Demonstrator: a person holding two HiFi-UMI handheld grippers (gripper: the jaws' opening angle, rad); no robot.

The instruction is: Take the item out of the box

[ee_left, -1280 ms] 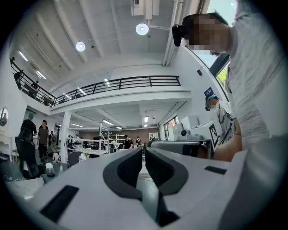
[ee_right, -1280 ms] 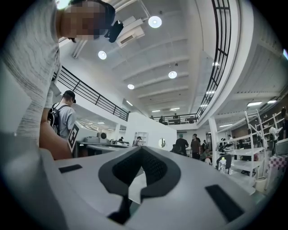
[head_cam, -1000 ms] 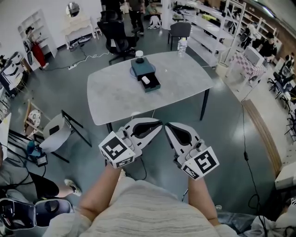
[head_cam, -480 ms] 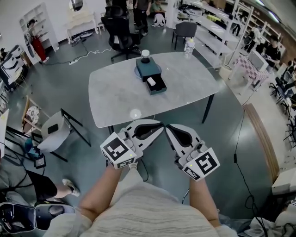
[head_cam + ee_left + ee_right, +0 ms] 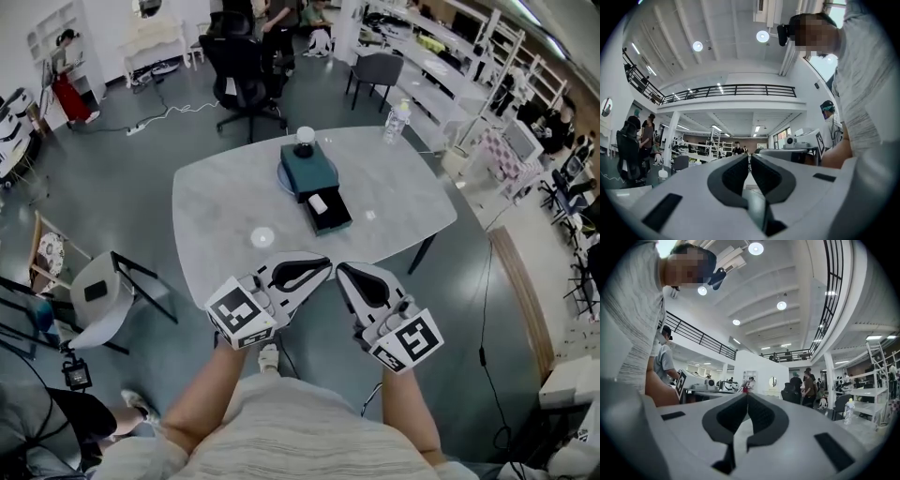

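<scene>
Left claw [image 5: 325, 265] and right claw [image 5: 341, 269], both closed, are held side by side, tips angled toward each other.

Teal box [image 5: 307, 172], white item [image 5: 318, 203], pale grey mottled table [image 5: 220, 211], dark grey floor [image 5: 122, 187], black chair [image 5: 242, 66].

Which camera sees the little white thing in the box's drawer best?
The head view. It looks down on the table, where the white thing lies in the open drawer of the box. Both gripper views tilt up toward the ceiling, so neither shows it.
</scene>
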